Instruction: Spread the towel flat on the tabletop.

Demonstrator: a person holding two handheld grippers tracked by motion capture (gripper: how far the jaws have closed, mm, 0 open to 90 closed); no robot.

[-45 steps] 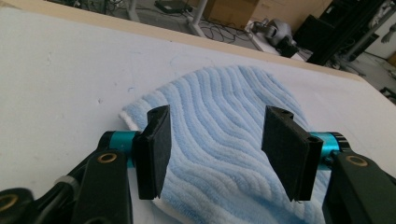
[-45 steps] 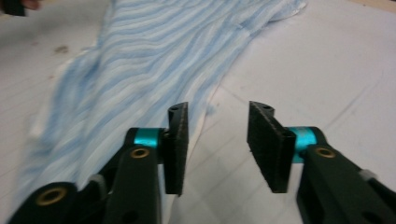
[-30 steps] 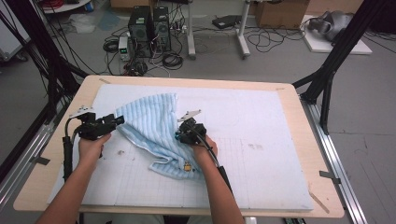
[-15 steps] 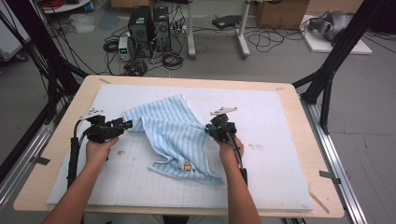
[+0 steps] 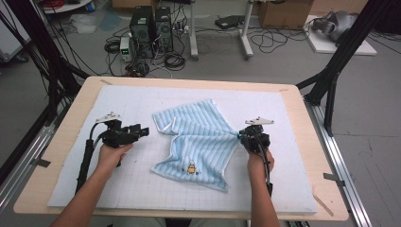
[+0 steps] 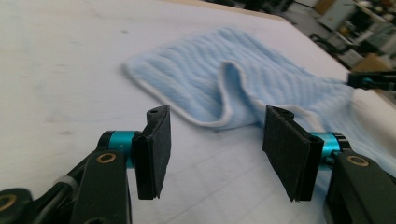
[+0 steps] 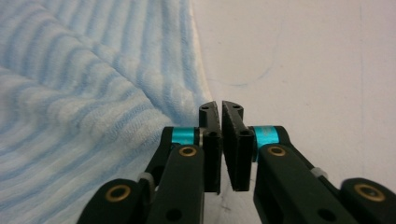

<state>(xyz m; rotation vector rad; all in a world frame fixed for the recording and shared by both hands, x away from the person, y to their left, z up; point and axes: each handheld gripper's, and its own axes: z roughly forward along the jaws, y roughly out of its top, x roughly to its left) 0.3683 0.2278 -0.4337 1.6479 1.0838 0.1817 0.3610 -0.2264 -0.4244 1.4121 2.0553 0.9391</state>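
Observation:
A light blue striped towel (image 5: 198,142) lies crumpled on the white mat, with a small cartoon patch (image 5: 191,167) near its front edge. My right gripper (image 5: 240,135) is shut on the towel's right corner, which is stretched out toward it. In the right gripper view the jaws (image 7: 220,109) are pressed together at the towel (image 7: 70,93) edge. My left gripper (image 5: 142,131) stands open just left of the towel, holding nothing. In the left gripper view its pads (image 6: 215,126) frame the folded, white-hemmed edge of the towel (image 6: 224,74) a little ahead; the right gripper (image 6: 371,80) shows far off.
The white gridded mat (image 5: 293,179) covers a wooden tabletop (image 5: 61,156). Black frame struts (image 5: 331,85) rise at the back right and back left. Computer towers and cables sit on the floor beyond the table.
My right gripper has moved to the right with the towel corner, dragging and spreading the towel that way. The left gripper has moved a little to the right, and the towel has drawn away from it.

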